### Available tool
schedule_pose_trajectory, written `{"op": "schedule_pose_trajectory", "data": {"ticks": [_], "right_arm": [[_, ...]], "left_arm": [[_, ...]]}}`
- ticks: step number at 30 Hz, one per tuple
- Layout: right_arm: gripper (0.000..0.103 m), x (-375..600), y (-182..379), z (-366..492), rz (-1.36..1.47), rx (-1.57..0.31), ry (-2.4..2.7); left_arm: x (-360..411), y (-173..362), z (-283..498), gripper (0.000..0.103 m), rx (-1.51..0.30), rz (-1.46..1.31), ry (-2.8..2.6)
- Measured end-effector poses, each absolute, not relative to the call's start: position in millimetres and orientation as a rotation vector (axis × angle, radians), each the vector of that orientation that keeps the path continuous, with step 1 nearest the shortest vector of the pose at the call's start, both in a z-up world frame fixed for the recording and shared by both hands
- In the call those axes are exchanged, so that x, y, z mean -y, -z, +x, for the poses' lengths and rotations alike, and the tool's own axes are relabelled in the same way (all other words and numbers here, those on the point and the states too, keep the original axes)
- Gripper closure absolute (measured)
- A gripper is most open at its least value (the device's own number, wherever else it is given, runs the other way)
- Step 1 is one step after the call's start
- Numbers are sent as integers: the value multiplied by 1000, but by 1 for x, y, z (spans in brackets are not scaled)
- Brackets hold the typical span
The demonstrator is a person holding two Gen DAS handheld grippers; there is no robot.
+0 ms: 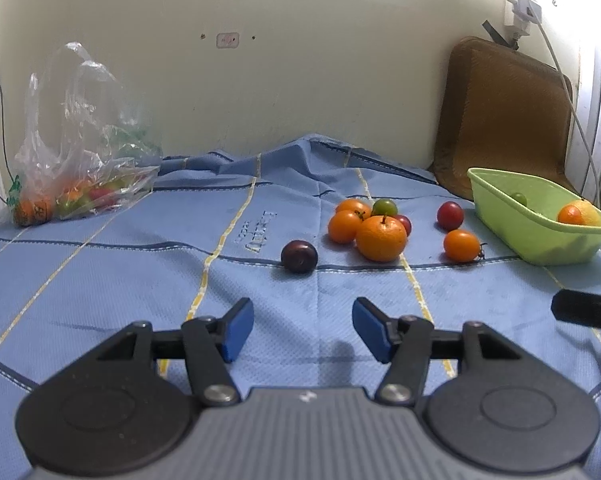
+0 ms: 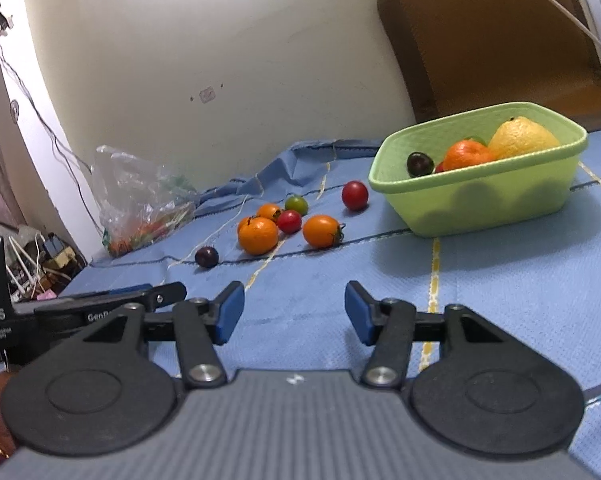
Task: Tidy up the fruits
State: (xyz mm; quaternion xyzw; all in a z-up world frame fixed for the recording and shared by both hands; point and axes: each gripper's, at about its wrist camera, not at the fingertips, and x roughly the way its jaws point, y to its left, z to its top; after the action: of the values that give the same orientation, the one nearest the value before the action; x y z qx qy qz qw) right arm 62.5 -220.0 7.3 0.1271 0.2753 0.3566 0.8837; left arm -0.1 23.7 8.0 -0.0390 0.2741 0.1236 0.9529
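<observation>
Loose fruit lies on the blue cloth: a dark plum (image 1: 299, 256) (image 2: 206, 257), a big orange (image 1: 381, 238) (image 2: 258, 235), an orange tomato (image 1: 462, 245) (image 2: 322, 231), a red tomato (image 1: 450, 215) (image 2: 355, 195) and a green one (image 1: 384, 207) (image 2: 296, 204). The green basket (image 1: 540, 242) (image 2: 500, 204) at the right holds a lemon (image 2: 522, 138), an orange (image 2: 466, 155) and a dark plum (image 2: 419, 163). My left gripper (image 1: 302, 312) hovers open just short of the loose plum. My right gripper (image 2: 294, 292) is open too, short of the fruit, with nothing between its fingers.
A clear plastic bag (image 1: 80, 168) (image 2: 140, 200) with more fruit stands at the far left by the wall. A brown cushion (image 1: 504, 120) (image 2: 500, 40) leans behind the basket. Cables hang down the wall at the right. The cloth is rumpled at the back.
</observation>
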Motion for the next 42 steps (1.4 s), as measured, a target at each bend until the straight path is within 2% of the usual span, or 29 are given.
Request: {"op": "schedule_pose_trajectory", "data": {"ticks": [13,15,17,19,42], "right_arm": [[40,223,-8,60,276,-553,-711],[40,222,-8,61,270,-555,-709],[40,221,-8,61,261,-557,-704],[40,220,-8,61,253,-560,-698],[40,218,-7,63,227,-568,-689]], "left_arm": [[-19,-11,-9,41,-494,-55,-247],[-18,-12,-10,38,-488,-47,-242],[-18,-12,-12,27,-480,-46,-238],[-18,-13,-14,24,-465,-47,-232],[-19,-15,-18,17,-436,-69,-209]]}}
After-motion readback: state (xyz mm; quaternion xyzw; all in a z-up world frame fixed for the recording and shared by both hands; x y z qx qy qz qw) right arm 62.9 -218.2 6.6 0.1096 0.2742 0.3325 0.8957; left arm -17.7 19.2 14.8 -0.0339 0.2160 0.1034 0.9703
